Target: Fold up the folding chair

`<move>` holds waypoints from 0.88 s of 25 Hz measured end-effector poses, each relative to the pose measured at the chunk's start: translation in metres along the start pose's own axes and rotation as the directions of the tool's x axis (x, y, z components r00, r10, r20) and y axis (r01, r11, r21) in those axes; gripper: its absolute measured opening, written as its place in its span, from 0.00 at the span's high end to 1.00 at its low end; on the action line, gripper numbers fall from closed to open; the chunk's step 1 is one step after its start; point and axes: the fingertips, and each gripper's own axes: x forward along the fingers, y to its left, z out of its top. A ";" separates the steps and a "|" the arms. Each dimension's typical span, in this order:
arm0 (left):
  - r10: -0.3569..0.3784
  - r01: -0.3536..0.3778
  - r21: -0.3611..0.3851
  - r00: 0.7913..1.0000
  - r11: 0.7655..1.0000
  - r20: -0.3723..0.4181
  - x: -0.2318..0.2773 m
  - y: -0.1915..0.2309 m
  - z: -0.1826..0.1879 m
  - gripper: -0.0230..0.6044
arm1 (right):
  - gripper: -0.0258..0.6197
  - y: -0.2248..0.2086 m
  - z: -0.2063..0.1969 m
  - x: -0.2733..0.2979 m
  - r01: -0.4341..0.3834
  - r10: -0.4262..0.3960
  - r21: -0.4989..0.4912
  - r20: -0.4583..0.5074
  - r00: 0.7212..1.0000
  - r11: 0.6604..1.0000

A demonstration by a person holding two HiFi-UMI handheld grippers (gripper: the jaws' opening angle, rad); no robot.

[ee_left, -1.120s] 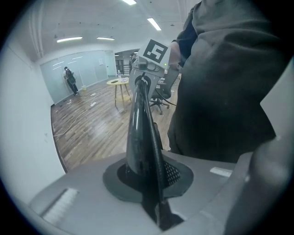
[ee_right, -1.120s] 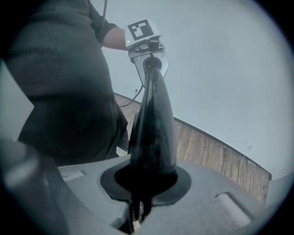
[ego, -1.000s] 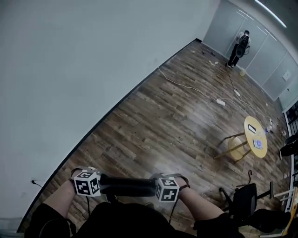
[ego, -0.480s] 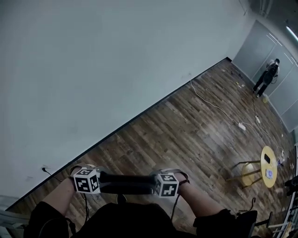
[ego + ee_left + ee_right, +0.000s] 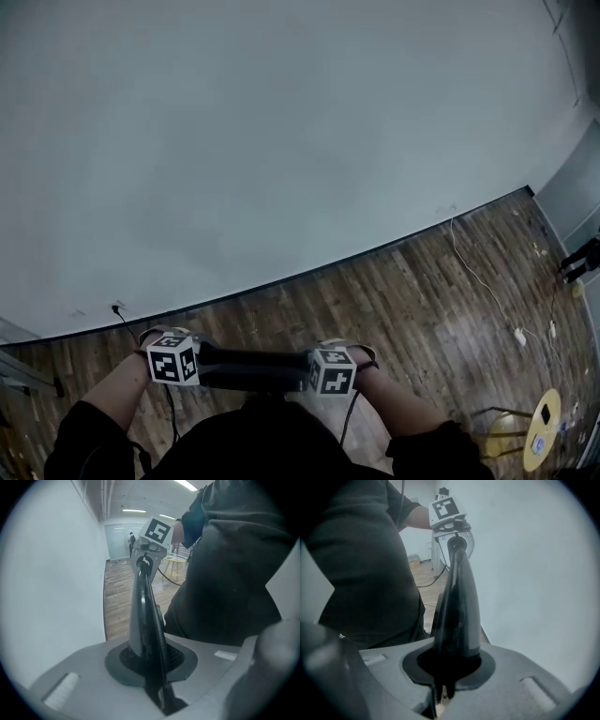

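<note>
Head view: the left gripper [image 5: 199, 362] is clamped shut on the left end of the black flat bar of the folding chair [image 5: 253, 370], which sits level just in front of the person's dark-shirted torso [image 5: 262, 445]. The right gripper [image 5: 306, 373] is clamped on the bar's right end. Beyond the bar are a brown wooden floor [image 5: 403, 300] and a pale wall [image 5: 281, 141], and well to its right stands a round yellow table [image 5: 541, 431].

Grey wall [image 5: 281, 141] meets wood floor [image 5: 412, 300]. White cable [image 5: 467, 264] runs across floor to power strip [image 5: 518, 335]. Yellow round table [image 5: 551, 433] lower right; person [image 5: 583, 254] at far right.
</note>
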 end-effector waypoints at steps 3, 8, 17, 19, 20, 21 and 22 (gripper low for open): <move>0.042 -0.043 -0.075 0.999 0.996 -0.008 -0.010 0.011 -0.013 0.89 | 0.89 -0.025 0.014 0.006 -0.034 0.035 -0.078 0.006 0.999 0.996; 0.108 -0.111 -0.201 0.994 0.973 -0.026 -0.023 0.031 -0.031 0.89 | 0.89 -0.067 0.032 0.017 -0.099 0.101 -0.203 0.000 0.995 0.974; 0.189 -0.198 -0.344 0.980 0.918 -0.060 -0.037 0.058 -0.059 0.89 | 0.89 -0.123 0.064 0.031 -0.149 0.153 -0.359 -0.016 0.988 0.921; 0.195 -0.202 -0.358 0.979 0.912 -0.055 -0.039 0.065 -0.066 0.89 | 0.89 -0.132 0.069 0.034 -0.160 0.161 -0.367 -0.028 0.987 0.916; 0.198 -0.203 -0.361 0.979 0.910 -0.051 -0.041 0.069 -0.069 0.89 | 0.89 -0.137 0.072 0.035 -0.163 0.163 -0.369 -0.031 0.986 0.915; 0.199 -0.203 -0.361 0.979 0.910 -0.048 -0.043 0.072 -0.073 0.89 | 0.89 -0.140 0.076 0.037 -0.163 0.163 -0.371 -0.031 0.986 0.914; 0.199 -0.202 -0.361 0.979 0.910 -0.046 -0.044 0.075 -0.077 0.89 | 0.89 -0.143 0.080 0.038 -0.163 0.163 -0.371 -0.033 0.986 0.914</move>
